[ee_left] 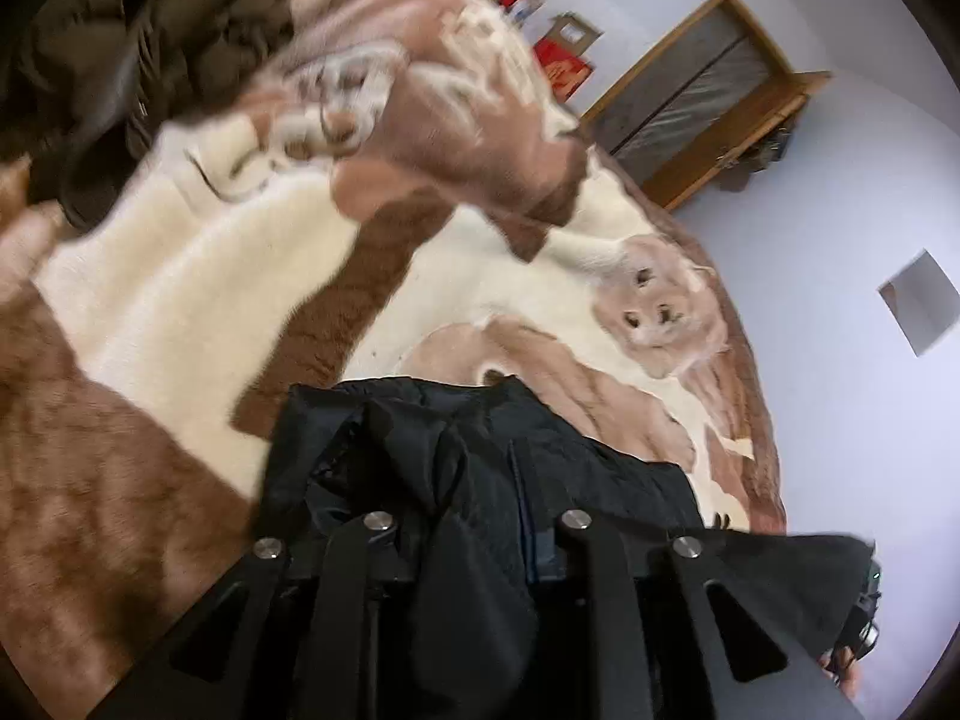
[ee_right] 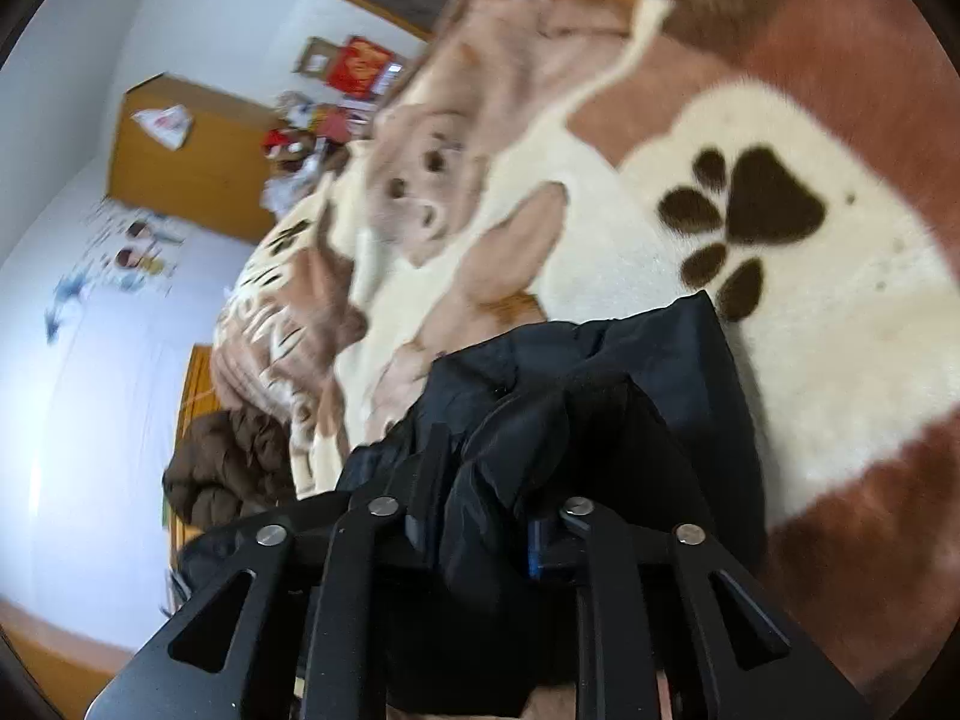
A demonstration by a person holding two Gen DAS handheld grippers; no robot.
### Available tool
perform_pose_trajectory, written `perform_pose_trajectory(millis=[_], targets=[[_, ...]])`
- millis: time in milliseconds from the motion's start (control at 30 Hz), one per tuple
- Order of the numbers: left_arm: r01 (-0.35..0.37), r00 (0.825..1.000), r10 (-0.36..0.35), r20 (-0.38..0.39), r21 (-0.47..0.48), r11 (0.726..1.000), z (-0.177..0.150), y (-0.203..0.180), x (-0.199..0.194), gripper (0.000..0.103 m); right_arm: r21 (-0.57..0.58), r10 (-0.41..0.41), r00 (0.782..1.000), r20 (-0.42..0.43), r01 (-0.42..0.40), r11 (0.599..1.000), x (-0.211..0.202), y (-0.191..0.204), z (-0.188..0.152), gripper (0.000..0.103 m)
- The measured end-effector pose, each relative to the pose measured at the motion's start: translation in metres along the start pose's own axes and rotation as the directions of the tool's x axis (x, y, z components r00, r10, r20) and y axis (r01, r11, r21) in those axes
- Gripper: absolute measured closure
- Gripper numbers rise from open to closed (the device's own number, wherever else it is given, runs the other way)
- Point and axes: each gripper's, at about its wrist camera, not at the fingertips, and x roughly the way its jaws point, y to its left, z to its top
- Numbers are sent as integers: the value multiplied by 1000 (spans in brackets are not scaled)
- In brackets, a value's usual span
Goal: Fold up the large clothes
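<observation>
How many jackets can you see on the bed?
2. A black jacket is bunched between the jaws of both tools, and a brown puffy jacket lies at the bed's edge. Others may be hidden.

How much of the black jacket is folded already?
No finished fold shows yet. In hand: black jacket bunched between both the left gripper and the right gripper, over the puppy-print blanket. Left: laying it flat, folding it, then the brown puffer jacket lying unfolded at the bed's edge.

Bed's plush animal-print blanket (ee_left: 180, 276), brown puffy coat (ee_left: 120, 30), black garment (ee_left: 480, 456)
</observation>
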Motion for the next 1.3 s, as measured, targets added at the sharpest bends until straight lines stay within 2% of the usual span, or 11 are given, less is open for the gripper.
perform_pose_trajectory(millis=[100, 200, 300, 367, 433, 567, 633, 767, 1000, 1200, 1300], targets=[[7, 999, -9, -37, -41, 999, 5, 11, 33, 72, 53, 40, 999, -20, -39, 998, 21, -14, 13, 54], [28, 998, -32, -51, -65, 997, 6, 18, 49, 66, 92, 67, 997, -38, -64, 994, 29, -20, 20, 50], [99, 994, -103, -42, -89, 991, 16, 17, 36, 56, 117, 151, 988, -18, -148, 982, 9, -13, 29, 41], [153, 988, -154, 1, -101, 983, 26, 15, 19, 42, 115, 216, 976, -5, -214, 970, -6, -4, 36, 36], [190, 982, -187, 31, -117, 975, 37, 13, 3, 39, 89, 231, 972, 33, -233, 968, -20, 5, 39, 35], [157, 987, -153, 53, -75, 985, 42, 0, -12, 37, -68, 162, 972, 172, -152, 986, -54, 33, 33, 35], [105, 990, -103, 97, -17, 994, 37, -10, -21, 34, -181, 83, 972, 220, -42, 983, -58, 48, 19, 35], [-56, 970, 29, 241, 104, 993, 29, -29, -35, 32, -366, -55, 974, 220, 134, 921, -33, 64, -12, 35], [-63, 993, 28, 116, 309, 949, -9, -65, 17, 32, -521, -210, 954, 215, 294, 801, 31, 62, -39, 36], [-171, 985, 149, 88, 378, 910, -18, -62, 96, 32, -567, -394, 880, 266, 473, 674, 99, 40, -21, 37], [-191, 981, 160, 113, 389, 901, -19, -54, 120, 31, -514, -388, 890, 238, 455, 727, 117, 16, -4, 37]])
